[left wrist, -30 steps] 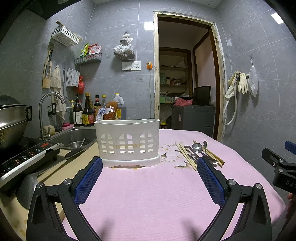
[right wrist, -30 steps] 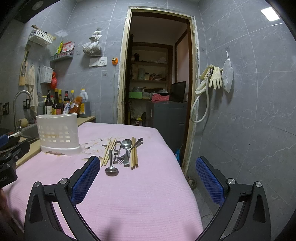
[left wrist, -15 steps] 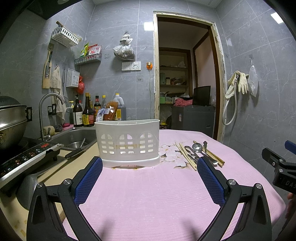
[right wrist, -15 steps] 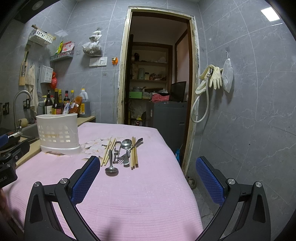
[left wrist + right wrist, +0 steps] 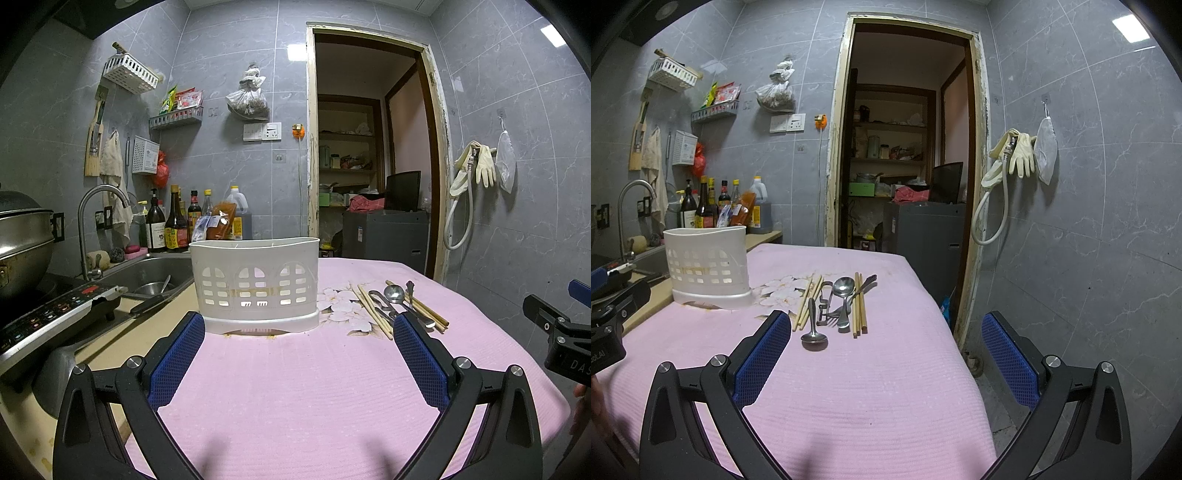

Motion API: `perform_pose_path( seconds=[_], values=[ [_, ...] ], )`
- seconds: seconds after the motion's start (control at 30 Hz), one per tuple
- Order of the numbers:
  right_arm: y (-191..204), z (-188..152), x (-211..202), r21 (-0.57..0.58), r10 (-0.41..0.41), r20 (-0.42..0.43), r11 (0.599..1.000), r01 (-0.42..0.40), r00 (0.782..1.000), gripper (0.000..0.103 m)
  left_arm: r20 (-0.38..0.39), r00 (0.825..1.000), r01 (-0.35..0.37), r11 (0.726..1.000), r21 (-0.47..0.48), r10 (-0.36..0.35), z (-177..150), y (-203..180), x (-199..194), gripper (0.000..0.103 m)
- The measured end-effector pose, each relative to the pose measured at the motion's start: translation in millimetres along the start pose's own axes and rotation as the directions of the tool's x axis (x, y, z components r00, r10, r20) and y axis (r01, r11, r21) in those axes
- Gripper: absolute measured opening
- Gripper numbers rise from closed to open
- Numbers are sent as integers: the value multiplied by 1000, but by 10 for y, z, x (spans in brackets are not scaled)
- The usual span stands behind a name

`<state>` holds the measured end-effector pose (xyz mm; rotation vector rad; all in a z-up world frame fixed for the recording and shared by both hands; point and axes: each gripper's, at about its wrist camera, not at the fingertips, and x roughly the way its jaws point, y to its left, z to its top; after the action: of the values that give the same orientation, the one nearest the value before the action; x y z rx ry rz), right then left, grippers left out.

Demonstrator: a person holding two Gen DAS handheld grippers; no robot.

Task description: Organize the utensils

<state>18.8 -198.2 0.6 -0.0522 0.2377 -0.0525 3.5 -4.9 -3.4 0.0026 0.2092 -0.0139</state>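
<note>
Pink-clothed worktop point(image 5: 886, 387): utensils point(image 5: 834, 302) lie loose beside the caddy point(image 5: 255, 280), none visibly inside. Left claw point(image 5: 295, 354) and right claw point(image 5: 886, 354) both gape, holding nothing. Task apparently unstarted.

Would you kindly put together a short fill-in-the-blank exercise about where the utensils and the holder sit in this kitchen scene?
1. The white utensil holder stands on a cloth coloured ____.
2. The spoons, fork and chopsticks lie on the cloth, to the ____ of the holder in both views.
3. The left gripper and right gripper both have their jaws ____.
4. The faucet stands over the ____.

Missing words: pink; right; open; sink
</note>
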Motion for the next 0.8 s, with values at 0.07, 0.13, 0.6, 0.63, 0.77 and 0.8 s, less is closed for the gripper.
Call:
perform_pose_path(
  seconds=[0.07, 0.13, 0.6, 0.63, 0.77, 0.8],
  values=[
    [4, 1, -4, 0, -1, 0, 1000, 1, 1000, 103, 0, 1000, 0, 1000, 0, 0, -2, -3, 2, 100],
    [-8, 3, 0, 0, -1, -1, 1000, 1, 1000, 103, 0, 1000, 1, 1000, 0, -1, 0, 1, -1, 100],
    [-21, -25, 101, -23, -16, -1, 1000, 16, 1000, 103, 29, 999, 34, 999, 9, -35, 139, -106, 116, 100],
    [-40, -4, 114, -23, -17, 0, 1000, 17, 1000, 103, 30, 999, 37, 999, 8, -38, 165, -89, 134, 100],
    [-78, 59, 182, -29, -24, 9, 999, 24, 1000, 103, 29, 999, 43, 999, 14, -43, 277, -117, 241, 100],
    [-95, 76, 205, -29, -25, 11, 999, 25, 1000, 103, 27, 999, 45, 999, 17, -45, 306, -119, 267, 100]
  ],
)
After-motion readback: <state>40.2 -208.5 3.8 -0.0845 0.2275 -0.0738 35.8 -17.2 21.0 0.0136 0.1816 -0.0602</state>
